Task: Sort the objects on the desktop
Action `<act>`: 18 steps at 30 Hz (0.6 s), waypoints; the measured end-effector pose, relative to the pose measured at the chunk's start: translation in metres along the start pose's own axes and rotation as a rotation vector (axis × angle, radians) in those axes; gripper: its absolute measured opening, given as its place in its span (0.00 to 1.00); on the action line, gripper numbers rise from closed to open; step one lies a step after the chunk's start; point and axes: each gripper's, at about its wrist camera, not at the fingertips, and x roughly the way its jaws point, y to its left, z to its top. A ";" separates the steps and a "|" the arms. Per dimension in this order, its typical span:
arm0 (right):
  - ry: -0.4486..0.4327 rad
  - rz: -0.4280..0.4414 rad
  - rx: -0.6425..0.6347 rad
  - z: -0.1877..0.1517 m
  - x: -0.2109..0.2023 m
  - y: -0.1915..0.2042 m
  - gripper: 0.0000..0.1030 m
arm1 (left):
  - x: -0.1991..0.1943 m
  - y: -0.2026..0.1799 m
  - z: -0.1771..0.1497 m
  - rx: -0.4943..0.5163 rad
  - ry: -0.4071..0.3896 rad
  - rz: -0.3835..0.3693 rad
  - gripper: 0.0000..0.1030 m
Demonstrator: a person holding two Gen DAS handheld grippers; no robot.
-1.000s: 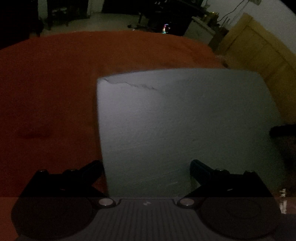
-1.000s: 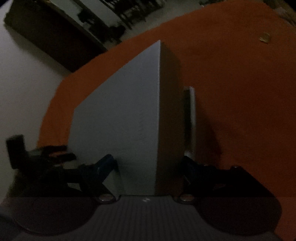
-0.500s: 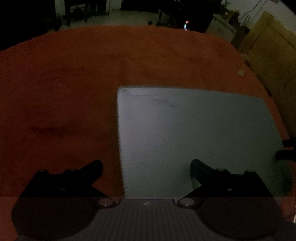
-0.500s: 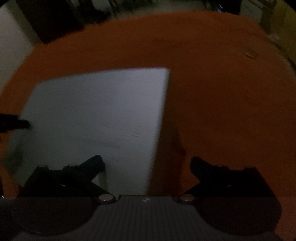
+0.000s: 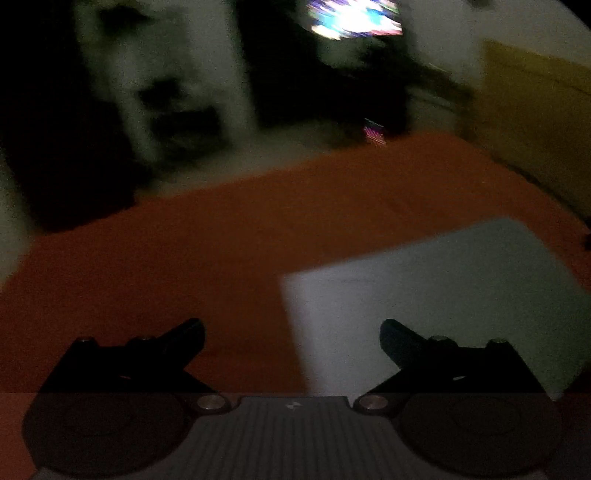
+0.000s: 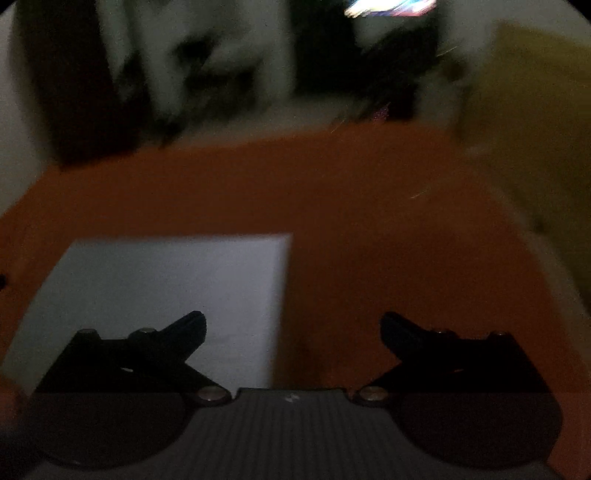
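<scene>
The pale grey-white slab [image 5: 436,306] lies flat on the orange surface [image 5: 207,258], a plain rectangular thing with square corners and a smooth, matte top; it could be a box or a board, the dim light does not let me say. In the right wrist view the same slab [image 6: 166,288] shows a thin shadowed side face along its right edge, so it has some thickness. No print, label or logo can be read on it anywhere.

The left claw [image 5: 291,336] hangs above the surface with its two black fingers spread wide and nothing between them; the slab's near left corner sits under the gap, nearer the right finger. The right claw [image 6: 291,328] is likewise spread wide and holds nothing, its left finger over the slab and its right finger over bare orange. Both claws have dark, angular, hard-looking fingers bolted to a ribbed grey body with round silver screw heads, and a small pale mark on the ribbed part too faint to read.

The surface looks soft and cloth-like, a flat rust-orange without pattern. Beyond its far edge the room is dark and smeared by blur: pale wall patches, black furniture shapes, a yellowish wooden panel [image 5: 539,122] at the right, and a bright multicoloured glow [image 5: 354,18] high up, perhaps a screen.
</scene>
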 end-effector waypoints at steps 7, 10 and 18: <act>-0.025 -0.183 0.433 -0.077 -0.004 -0.117 1.00 | 0.028 0.129 -0.107 -0.581 0.158 0.177 0.99; -0.049 -0.177 0.438 -0.076 -0.014 -0.127 1.00 | 0.010 0.141 -0.108 -0.684 0.090 0.138 0.99; 0.027 -0.094 0.190 -0.029 -0.016 -0.061 1.00 | -0.005 0.098 -0.050 -0.462 0.109 0.025 0.99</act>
